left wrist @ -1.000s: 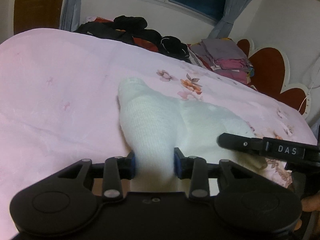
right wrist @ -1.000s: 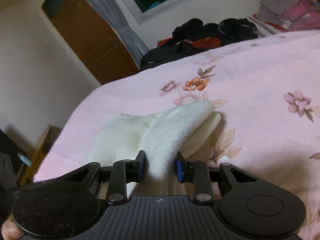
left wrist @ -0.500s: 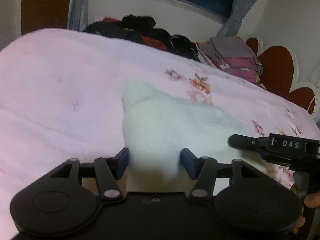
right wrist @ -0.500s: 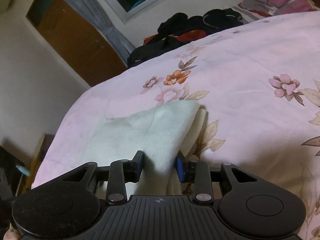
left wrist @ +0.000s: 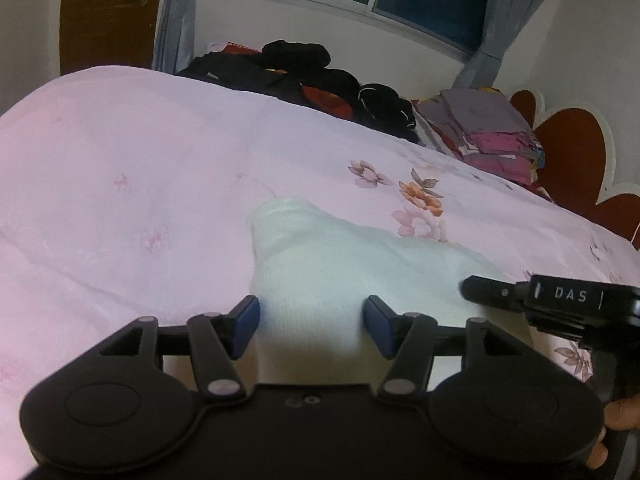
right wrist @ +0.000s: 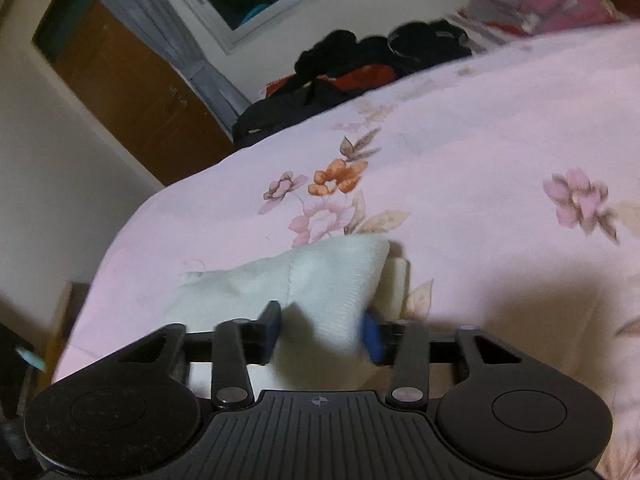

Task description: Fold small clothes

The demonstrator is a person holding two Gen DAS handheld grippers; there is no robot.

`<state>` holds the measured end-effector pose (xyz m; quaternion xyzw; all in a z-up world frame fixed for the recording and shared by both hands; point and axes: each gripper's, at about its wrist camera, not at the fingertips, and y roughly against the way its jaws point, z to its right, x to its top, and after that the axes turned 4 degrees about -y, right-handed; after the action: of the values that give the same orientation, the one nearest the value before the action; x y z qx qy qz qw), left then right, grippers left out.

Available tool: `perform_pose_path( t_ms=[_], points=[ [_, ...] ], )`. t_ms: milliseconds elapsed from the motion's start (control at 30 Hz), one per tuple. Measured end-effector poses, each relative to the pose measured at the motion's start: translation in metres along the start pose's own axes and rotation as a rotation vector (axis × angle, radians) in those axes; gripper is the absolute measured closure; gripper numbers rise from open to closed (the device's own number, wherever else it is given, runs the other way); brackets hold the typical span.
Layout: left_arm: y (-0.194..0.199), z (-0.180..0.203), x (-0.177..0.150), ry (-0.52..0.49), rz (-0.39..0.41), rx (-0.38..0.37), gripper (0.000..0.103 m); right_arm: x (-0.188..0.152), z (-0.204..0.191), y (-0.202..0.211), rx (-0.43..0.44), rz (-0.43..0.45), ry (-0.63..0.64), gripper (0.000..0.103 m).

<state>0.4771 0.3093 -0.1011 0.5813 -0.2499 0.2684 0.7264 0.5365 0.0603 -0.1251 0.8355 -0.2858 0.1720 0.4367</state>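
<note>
Since a second ago the left hand-held gripper (left wrist: 311, 322) has let go: its blue-padded jaws, then pinched on the white knitted garment (left wrist: 340, 264), have been opening and now stand apart on either side of the cloth, not pressing it. That garment lies spread on the pink floral bedspread (left wrist: 120, 200), flatter than before, when it rose in a hump. At the right edge of the left wrist view the right hand-held gripper (right wrist: 320, 330) reaches in (its body reads "DAS"). In its own view its jaws have just been closing and pinch a raised fold of the white cloth between the blue pads. Beyond the bed lie a heap of dark clothes (left wrist: 304, 72) and a stack of folded purple and pink fabrics (left wrist: 492, 128).
</note>
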Motion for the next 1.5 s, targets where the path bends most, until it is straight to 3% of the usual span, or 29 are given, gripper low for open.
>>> perform_pose_path(
  t_ms=[100,233,433,567,600,633,700,867,900,933,1133,1233,1300,1500],
  points=[
    [-0.005,0.002,0.000,-0.004,0.005,0.014,0.042,0.000,-0.007,-0.002,-0.018,0.031,0.073,0.086],
    [-0.013,0.001,-0.003,-0.001,-0.017,0.028,0.037,-0.005,-0.004,-0.019,-0.129,0.012,0.175,0.087],
    [0.020,0.001,-0.010,-0.038,0.022,0.014,0.040,-0.006,0.002,0.013,-0.072,0.033,0.099,0.085],
    [0.047,-0.006,-0.026,-0.037,0.029,0.000,0.040,-0.028,-0.001,0.050,-0.024,0.007,0.105,0.084],
    [0.054,-0.007,-0.031,-0.039,0.029,-0.004,0.040,-0.036,-0.002,0.057,-0.020,0.003,0.104,0.081],
    [0.059,-0.008,-0.037,-0.040,0.021,-0.007,0.040,-0.045,-0.002,0.065,-0.018,-0.006,0.098,0.065],
    [0.067,-0.008,-0.046,-0.045,0.007,-0.011,0.040,-0.060,-0.002,0.074,-0.019,-0.012,0.093,0.045],
    [0.080,-0.009,-0.076,-0.056,-0.038,-0.025,0.041,-0.094,-0.003,0.087,-0.024,-0.058,0.071,0.046],
    [0.080,-0.010,-0.082,-0.055,-0.054,-0.031,0.042,-0.100,-0.003,0.088,-0.025,-0.070,0.067,0.053],
    [0.081,-0.011,-0.087,-0.048,-0.068,-0.039,0.044,-0.107,-0.002,0.089,-0.025,-0.092,0.064,0.066],
    [0.082,-0.007,-0.099,-0.043,-0.076,-0.083,0.069,-0.132,-0.004,0.096,-0.035,-0.143,0.071,0.091],
    [0.085,-0.003,-0.102,-0.058,-0.076,-0.094,0.070,-0.136,-0.008,0.110,-0.036,-0.113,0.096,0.094],
    [0.083,-0.002,-0.107,-0.068,-0.081,-0.098,0.070,-0.141,-0.004,0.104,-0.110,-0.121,0.141,0.095],
    [0.092,0.002,-0.105,-0.091,-0.073,-0.075,0.067,-0.147,-0.009,0.108,-0.139,-0.116,0.186,0.094]
  ],
)
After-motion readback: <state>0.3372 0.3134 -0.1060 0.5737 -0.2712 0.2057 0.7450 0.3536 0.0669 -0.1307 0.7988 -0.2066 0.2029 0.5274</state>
